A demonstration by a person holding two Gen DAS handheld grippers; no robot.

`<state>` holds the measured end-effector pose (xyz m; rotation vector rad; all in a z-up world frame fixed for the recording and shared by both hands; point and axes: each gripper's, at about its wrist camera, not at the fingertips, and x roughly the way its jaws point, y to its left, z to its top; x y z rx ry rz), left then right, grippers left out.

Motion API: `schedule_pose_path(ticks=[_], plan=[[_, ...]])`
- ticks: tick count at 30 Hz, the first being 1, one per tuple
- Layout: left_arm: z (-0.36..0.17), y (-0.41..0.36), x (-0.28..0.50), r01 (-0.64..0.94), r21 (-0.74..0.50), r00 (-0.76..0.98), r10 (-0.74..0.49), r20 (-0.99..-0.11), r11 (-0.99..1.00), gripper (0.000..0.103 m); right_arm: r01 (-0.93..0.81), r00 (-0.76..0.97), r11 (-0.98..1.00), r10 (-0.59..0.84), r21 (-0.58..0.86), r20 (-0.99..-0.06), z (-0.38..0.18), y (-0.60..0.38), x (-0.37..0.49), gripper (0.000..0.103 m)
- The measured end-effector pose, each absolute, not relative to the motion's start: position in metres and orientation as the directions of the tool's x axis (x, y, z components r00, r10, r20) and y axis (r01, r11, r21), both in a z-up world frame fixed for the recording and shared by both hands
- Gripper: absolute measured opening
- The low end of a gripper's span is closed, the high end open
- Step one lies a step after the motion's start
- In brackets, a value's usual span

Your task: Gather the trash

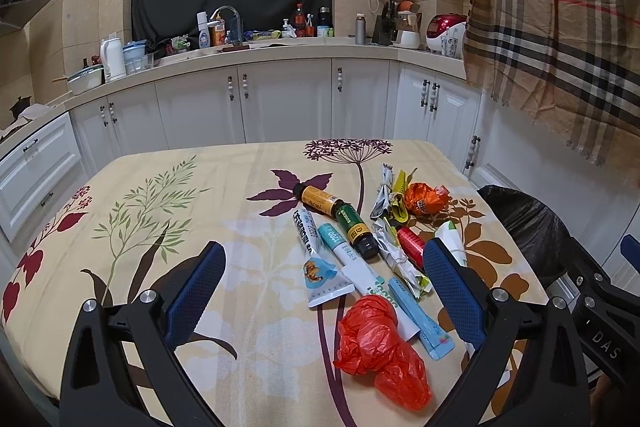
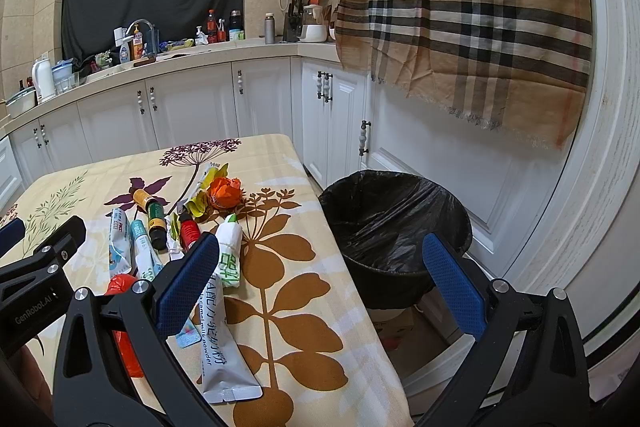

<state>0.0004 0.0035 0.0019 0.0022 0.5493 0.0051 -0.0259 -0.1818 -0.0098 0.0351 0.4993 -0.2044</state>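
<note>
Trash (image 1: 360, 255) strewn on floral table (image 1: 168, 227), left tongs (image 1: 324, 291) wide open above it, empty, right tongs (image 2: 320, 279) agape over bin (image 2: 394, 223), empty

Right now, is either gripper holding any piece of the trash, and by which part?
No. The left gripper and the right gripper both have their jaws open and empty, and the trash lies untouched on the table.

This is a home kitchen: white cupboards (image 1: 280, 103) run under a long counter (image 1: 256, 53) with a tap (image 1: 228, 13), bottles and a rice cooker (image 1: 442, 27) near the top
</note>
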Motion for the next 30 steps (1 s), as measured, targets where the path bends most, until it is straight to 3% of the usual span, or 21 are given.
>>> schedule_pose_path(ticks=[30], plan=[[0.0005, 0.0061, 0.0006, -0.006, 0.004, 0.851, 0.007, -0.526, 1.0, 0.096, 0.203, 0.859, 0.979, -0.186, -0.015, -0.478, -0.0097, -0.1805, -0.0262, 0.099]])
